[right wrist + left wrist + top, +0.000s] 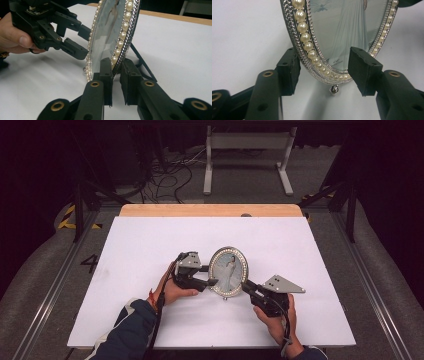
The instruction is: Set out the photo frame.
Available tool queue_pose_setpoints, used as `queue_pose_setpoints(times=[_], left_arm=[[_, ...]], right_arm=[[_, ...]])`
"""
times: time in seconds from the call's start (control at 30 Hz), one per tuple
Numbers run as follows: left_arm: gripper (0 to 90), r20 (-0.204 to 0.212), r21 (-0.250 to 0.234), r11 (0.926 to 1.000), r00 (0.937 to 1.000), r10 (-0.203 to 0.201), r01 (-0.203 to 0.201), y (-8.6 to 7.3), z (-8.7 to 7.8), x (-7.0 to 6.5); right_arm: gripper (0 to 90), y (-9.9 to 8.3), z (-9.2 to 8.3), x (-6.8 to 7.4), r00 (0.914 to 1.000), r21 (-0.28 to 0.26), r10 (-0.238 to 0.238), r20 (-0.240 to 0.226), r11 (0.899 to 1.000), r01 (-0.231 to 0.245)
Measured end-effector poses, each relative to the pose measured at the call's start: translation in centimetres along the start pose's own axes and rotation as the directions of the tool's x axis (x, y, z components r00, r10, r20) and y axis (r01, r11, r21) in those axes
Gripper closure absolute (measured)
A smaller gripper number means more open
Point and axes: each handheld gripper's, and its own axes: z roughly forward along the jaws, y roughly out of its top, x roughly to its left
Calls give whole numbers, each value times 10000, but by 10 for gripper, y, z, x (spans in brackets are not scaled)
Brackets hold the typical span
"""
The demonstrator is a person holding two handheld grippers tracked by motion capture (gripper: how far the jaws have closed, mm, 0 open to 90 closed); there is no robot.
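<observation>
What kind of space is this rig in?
Likely a lab or recording studio: a white-topped table inside a dark-curtained bay, loose cables on the grey floor, yellow-black hazard tape and a metal frame rail alongside.

One camera looks down from above; two ride close, both facing the oval frame [228, 271].

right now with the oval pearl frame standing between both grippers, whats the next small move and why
Probably close the left gripper the rest of the way onto the frame's lower left rim. Its pads straddle the pearl edge with a gap on the glass side, while the right gripper already pinches the opposite rim, and the frame stands on the table.
</observation>
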Motion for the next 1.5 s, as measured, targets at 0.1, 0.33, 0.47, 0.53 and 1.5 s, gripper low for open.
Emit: queue_pose_setpoints(times=[0.1, 0.33, 0.47, 0.53, 1.5], left_arm=[[467, -114, 99, 9999, 9999, 117, -116, 0, -2, 0], [384, -703, -613, 9978, 9971, -283, 240, 3, 0, 3], [482, -444, -873, 9960, 9988, -228, 189, 4, -1, 2], [527, -682, -761, 9970, 9975, -172, 120, 5, -1, 1], [641, -1267, -377, 9989, 9914, -315, 269, -7, -21, -15]], right_arm=[[803, 1, 1, 0, 10000, -1, -25, 13, 10000, 25], [779, -1, -1, 1, 9998, -116, 10, 199, 9999, -8], [826, -1, -3, 3, 9996, -168, -63, 280, 9998, 68], [830, -1, -2, 4, 9995, -105, -110, 306, 9999, 113], [819, 6, 16, -7, 9993, 99, -233, 300, 9997, 230]])
